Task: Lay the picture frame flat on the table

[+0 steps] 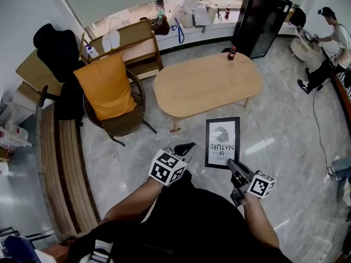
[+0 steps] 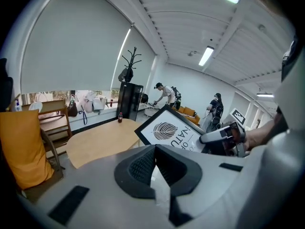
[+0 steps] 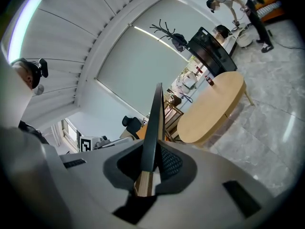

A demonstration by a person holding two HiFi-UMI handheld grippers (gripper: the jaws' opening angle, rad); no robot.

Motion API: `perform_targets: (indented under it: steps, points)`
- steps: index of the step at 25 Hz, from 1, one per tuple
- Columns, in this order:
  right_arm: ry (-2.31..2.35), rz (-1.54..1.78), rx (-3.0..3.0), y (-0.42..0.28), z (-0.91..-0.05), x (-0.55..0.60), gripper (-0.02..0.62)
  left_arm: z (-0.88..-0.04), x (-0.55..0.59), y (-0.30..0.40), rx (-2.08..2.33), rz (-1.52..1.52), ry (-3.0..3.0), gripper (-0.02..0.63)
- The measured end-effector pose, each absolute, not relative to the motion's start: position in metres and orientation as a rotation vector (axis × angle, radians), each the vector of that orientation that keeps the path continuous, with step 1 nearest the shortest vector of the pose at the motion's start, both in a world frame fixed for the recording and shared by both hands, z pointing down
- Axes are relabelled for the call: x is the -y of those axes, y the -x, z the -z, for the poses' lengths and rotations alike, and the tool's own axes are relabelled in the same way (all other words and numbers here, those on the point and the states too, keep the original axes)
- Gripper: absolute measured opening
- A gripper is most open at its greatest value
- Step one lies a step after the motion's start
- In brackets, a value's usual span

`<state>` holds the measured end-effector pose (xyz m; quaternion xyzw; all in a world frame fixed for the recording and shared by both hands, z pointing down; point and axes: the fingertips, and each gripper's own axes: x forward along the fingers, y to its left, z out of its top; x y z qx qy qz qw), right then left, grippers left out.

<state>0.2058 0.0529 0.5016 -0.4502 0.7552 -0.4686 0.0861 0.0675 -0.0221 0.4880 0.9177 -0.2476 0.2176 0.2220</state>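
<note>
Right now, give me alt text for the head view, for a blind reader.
From above, the right gripper clamps a corner of a black picture frame with a leaf print, held over the floor just short of an oval wooden table. The left gripper is beside it, shut and empty; a wicker chair with an orange cushion stands at left.

Table (image 1: 203,86) mostly free; bottle (image 1: 232,53) at far edge.

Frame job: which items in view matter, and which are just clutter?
Job:
black-framed leaf-print picture, clamped in right gripper
oval light-wood table

Lying about:
small dark bottle on that table
wicker chair with orange cushion
tall black cabinet
</note>
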Motion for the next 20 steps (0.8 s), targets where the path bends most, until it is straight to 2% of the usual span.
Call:
perform_targets:
  steps: [10, 20]
  points:
    - [1.253, 1.468, -2.207, -0.192, -0.509, 0.108, 0.040, -0.493, 0.175, -0.032, 0.775, -0.606, -2.504, 0.005]
    - [1.188, 1.695, -2.168, -0.190, -0.558, 0.237, 0.041, -0.533, 0.245, 0.003, 0.943, -0.600, -2.310, 0.005]
